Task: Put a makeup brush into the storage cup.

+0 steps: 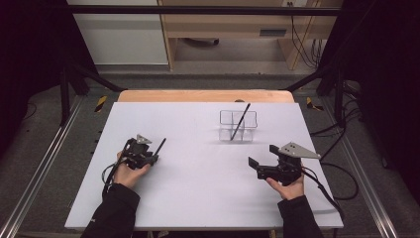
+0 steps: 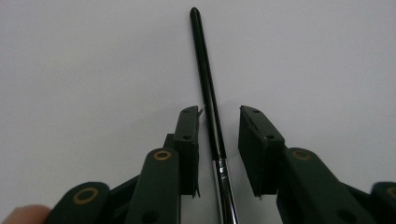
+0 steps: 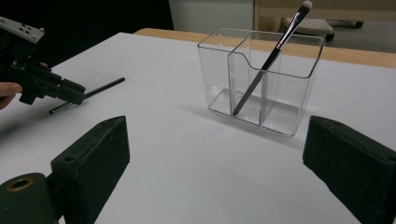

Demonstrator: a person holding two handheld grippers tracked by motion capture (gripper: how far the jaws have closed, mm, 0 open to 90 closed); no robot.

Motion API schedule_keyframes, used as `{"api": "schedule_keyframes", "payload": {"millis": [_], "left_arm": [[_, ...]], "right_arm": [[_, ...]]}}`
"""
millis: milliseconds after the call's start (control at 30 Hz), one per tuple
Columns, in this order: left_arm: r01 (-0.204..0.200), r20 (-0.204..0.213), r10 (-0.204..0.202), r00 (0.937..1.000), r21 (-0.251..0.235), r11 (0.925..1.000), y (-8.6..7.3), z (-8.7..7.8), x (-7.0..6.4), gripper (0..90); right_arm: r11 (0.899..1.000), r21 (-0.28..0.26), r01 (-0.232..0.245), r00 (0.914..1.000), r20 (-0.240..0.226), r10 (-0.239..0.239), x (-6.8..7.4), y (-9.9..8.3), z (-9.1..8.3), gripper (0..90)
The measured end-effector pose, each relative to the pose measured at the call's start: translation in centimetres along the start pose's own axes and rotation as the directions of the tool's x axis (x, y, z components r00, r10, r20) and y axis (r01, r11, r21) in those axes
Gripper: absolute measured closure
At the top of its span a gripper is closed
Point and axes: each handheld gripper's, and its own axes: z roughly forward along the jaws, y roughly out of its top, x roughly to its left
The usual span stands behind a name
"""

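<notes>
The brush [image 2: 208, 88] lies flat on the white counter [image 1: 198, 198] at the person's left, and its long axis runs straight out between the jaws of the left gripper [image 2: 218, 122] — dark handle pointing away from the hand, silver ferrule back toward it. The jaws are released and straddle the shaft with a gap on either side, the left pad nearly touching, so closing would pinch it across its width near where handle meets ferrule. The left hand is plainly the nearer one; the right gripper [image 1: 265, 161] rests well apart on the counter's right side, jaws spread wide and holding nothing. The clear organizer [image 3: 261, 79] — a second brush [image 3: 273, 56] leaning in it — stands farther off, toward the right gripper.
</notes>
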Motion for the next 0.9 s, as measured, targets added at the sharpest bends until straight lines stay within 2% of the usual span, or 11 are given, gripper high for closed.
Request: {"api": "schedule_keyframes", "payload": {"millis": [400, 700, 800, 900], "left_arm": [[-0.002, 0.008, 0.002, 1.0, 0.009, 1.0, -0.02, -0.1, -0.15, 80.4], [-0.014, 0.024, 0.014, 0.9996, 0.009, 0.9999, -0.08, -0.18, -0.12, 83.0], [-0.03, 0.063, 0.03, 0.9976, 0.003, 0.9995, -0.1, -0.17, -0.38, 83.2], [-0.056, 0.082, 0.056, 0.9951, 0.002, 0.9984, -0.03, -0.17, -0.78, 83.3]], "right_arm": [[1.0, 0.004, -0.002, 1.0, 0.001, 0.002, 0.03, -0.04, 0.07, 7.6], [1.0, 0.005, -0.001, 1.0, -0.001, 0.001, 0.04, -0.05, 0.1, 7.6], [1.0, 0.005, -0.002, 1.0, 0.0, 0.002, 0.05, -0.05, 0.09, 7.6], [1.0, 0.003, -0.003, 1.0, 0.0, 0.003, 0.04, -0.03, 0.04, 7.6]]}}
